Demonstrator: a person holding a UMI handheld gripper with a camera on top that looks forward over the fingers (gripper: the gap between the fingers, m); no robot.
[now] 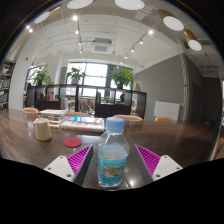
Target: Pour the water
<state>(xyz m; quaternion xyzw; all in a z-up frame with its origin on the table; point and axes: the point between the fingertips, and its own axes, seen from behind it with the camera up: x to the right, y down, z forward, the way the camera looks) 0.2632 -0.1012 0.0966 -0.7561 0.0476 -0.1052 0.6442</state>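
I have the gripper (pixel 113 165) closed around a clear water bottle (pixel 113 158), both pink-padded fingers (pixel 79 160) pressing its sides. The bottle stands upright between them, its light blue cap (pixel 115 125) on and a blue label around its middle. Beyond the fingers I see the wooden worktop (pixel 170 138) stretching away. A round red lid (pixel 72 142) lies flat on it just ahead of the left finger, and a pale cup (pixel 42 129) stands further off on that side, with another small cup (pixel 31 113) behind it near the far edge. A flat tray (pixel 78 124) rests beyond the bottle. At the back, plants (pixel 122 76) stand before large windows (pixel 95 75).
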